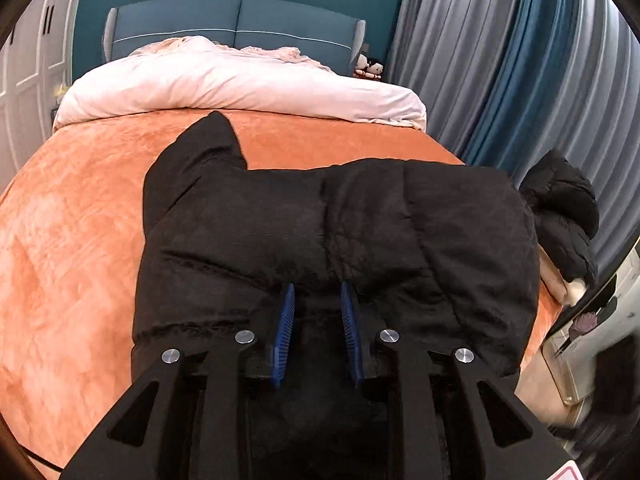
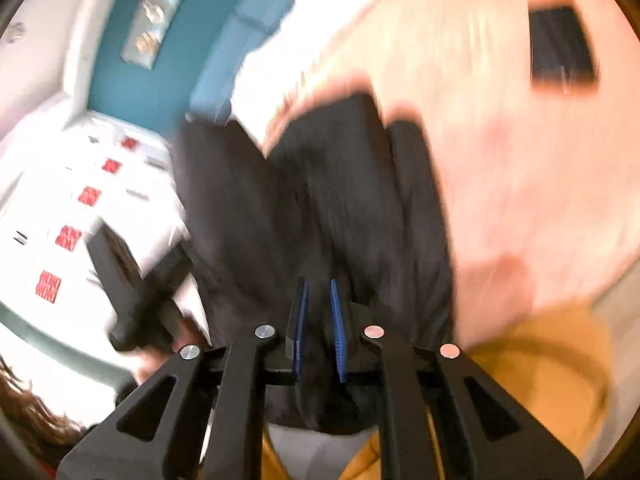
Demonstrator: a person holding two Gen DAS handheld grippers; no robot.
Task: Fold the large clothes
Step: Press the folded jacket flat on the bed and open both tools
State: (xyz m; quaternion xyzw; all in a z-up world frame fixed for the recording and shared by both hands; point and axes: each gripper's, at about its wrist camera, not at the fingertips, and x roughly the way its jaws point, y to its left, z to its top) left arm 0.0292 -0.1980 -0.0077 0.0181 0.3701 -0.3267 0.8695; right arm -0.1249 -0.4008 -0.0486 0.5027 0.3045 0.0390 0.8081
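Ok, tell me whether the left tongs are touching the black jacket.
Touching. The left wrist view shows the left tongs with black jacket fabric bunched between the blue pads.

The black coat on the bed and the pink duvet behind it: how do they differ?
The black coat is dark and quilted; the pink duvet is pale and smooth. The coat lies near the foot of the orange blanket, with the left gripper closed on its hem; the duvet is heaped by the headboard, untouched. Both are puffy and rest on the bed.
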